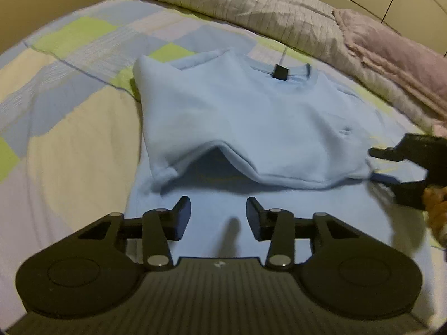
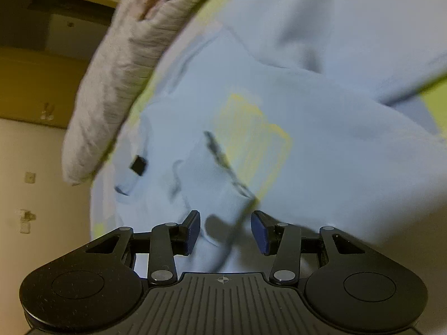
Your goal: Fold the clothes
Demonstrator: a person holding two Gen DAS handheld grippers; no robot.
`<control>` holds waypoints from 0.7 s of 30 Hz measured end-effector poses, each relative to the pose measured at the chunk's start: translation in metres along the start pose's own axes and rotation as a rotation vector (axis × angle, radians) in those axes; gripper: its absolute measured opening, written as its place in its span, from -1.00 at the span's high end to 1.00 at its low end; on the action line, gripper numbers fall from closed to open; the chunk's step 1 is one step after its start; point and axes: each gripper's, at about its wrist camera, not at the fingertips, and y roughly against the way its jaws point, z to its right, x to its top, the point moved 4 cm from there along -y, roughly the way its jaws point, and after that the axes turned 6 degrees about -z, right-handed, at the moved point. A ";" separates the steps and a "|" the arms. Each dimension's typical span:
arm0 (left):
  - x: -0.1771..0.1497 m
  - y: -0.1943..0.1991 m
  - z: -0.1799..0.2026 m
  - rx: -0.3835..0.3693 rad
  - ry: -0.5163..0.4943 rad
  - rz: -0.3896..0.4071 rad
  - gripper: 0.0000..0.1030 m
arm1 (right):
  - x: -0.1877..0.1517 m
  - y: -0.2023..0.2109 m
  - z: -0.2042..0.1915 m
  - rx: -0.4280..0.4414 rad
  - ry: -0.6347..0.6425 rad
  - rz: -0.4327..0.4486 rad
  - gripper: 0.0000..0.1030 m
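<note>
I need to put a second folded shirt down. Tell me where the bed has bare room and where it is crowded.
Bare: the patchwork bedspread left of the light blue sweatshirt, bordered behind by the grey striped pillow. Crowded: the right side, where the right gripper works at the sweatshirt's corner against the pink blanket. The left gripper hovers over the sweatshirt's near part.

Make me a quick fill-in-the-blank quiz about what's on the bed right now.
1. The garment being folded, a sweatshirt, is light ____ in colour.
2. The small tag at its neckline is ____.
3. The sweatshirt lies on a ____ with a patchwork cover.
4. Between the left gripper fingers there is ____.

Missing words: blue; black; bed; nothing
</note>
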 end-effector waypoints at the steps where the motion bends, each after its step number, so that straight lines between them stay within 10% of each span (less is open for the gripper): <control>1: 0.002 -0.002 -0.003 0.037 0.006 0.012 0.30 | 0.000 -0.002 -0.004 -0.031 0.040 -0.001 0.82; 8: -0.004 -0.009 -0.035 0.160 0.088 0.005 0.92 | -0.002 0.043 -0.045 -0.031 0.432 0.213 0.91; 13: -0.006 -0.002 -0.032 0.161 0.008 -0.007 0.90 | -0.006 0.016 -0.005 -0.230 0.346 0.040 0.90; 21: 0.018 0.046 -0.025 0.142 0.025 0.098 0.79 | -0.011 0.050 -0.020 -0.370 0.406 0.160 0.57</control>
